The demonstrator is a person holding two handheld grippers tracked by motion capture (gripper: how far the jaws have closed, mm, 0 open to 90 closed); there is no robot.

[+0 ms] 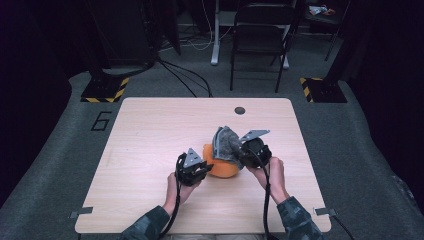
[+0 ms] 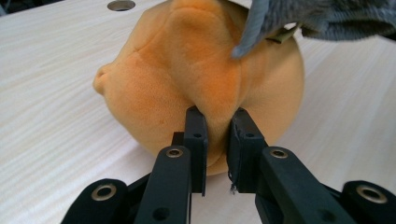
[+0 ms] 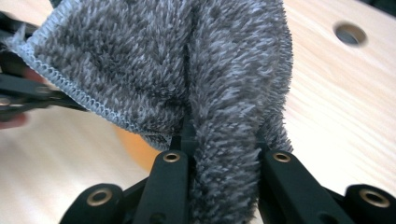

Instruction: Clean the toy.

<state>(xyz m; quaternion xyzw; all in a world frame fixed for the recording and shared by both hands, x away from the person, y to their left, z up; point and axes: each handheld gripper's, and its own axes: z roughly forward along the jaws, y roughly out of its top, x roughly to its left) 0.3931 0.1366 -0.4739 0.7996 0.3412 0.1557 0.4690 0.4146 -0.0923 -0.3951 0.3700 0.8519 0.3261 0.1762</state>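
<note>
Orange plush toy (image 1: 221, 167), round and soft, lies on the light wooden desk (image 1: 150, 135) near its middle, between the two hands. In the high view, the left gripper (image 1: 204, 167) touches the toy on its left side, and the right gripper (image 1: 239, 150) holds a grey fluffy cloth (image 1: 226, 142) raised just above and behind the toy. One dark round hole (image 1: 240, 110) sits in the desk further back.

In the left gripper view, the two black jaws stand close together and pinch a fold of the orange plush toy (image 2: 196, 79) between the pads, so the left gripper (image 2: 218, 123) has a firm hold on the fabric. A corner of the grey fluffy cloth (image 2: 317, 16) hangs over the top of the toy and touches it.

In the right gripper view, the right gripper (image 3: 222, 140) is pressed together on a thick bunch of the grey fluffy cloth (image 3: 163, 60), which rises from the jaws and spreads to the left. A small part of the orange toy (image 3: 133, 144) shows under the cloth edge.

I judge that both grasps are already made. Whether the cloth is going onto the toy or coming off it I cannot tell; that movement is what is left.
</note>
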